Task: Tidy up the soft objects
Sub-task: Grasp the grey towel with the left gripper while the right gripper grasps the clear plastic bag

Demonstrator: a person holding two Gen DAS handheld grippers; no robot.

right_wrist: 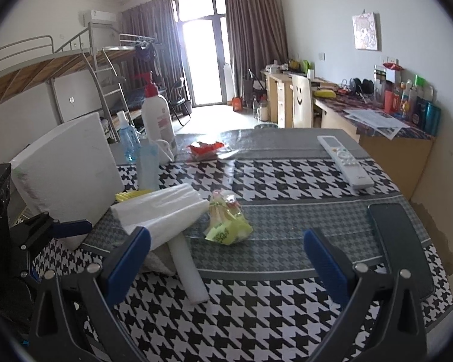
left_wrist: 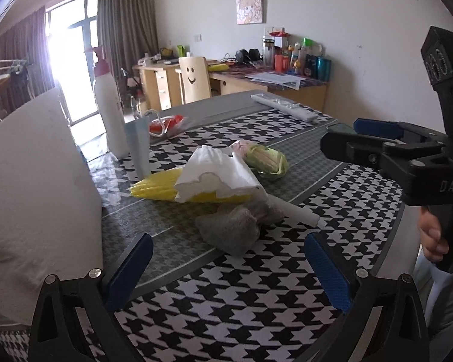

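A pile of soft items lies mid-table: a white foam sheet (left_wrist: 214, 175) over a yellow foam piece (left_wrist: 154, 188), a grey fuzzy cloth (left_wrist: 229, 232), a white foam tube (left_wrist: 293, 211) and a green-yellow packet (left_wrist: 267, 160). My left gripper (left_wrist: 229, 271) hangs open just short of the grey cloth, holding nothing. My right gripper (right_wrist: 226, 268) is open too, empty, with the foam tube (right_wrist: 187, 268) by its left finger and the green packet (right_wrist: 226, 223) ahead. In the left wrist view the right gripper (left_wrist: 347, 138) hovers right of the pile.
A large white foam board (left_wrist: 36, 187) stands at the table's left edge. Behind the pile are a lotion bottle (left_wrist: 107, 105), a blue tube (left_wrist: 139, 147) and a red packet (left_wrist: 166, 123). A remote (right_wrist: 344, 160) and a dark phone (right_wrist: 401, 241) lie on the right side.
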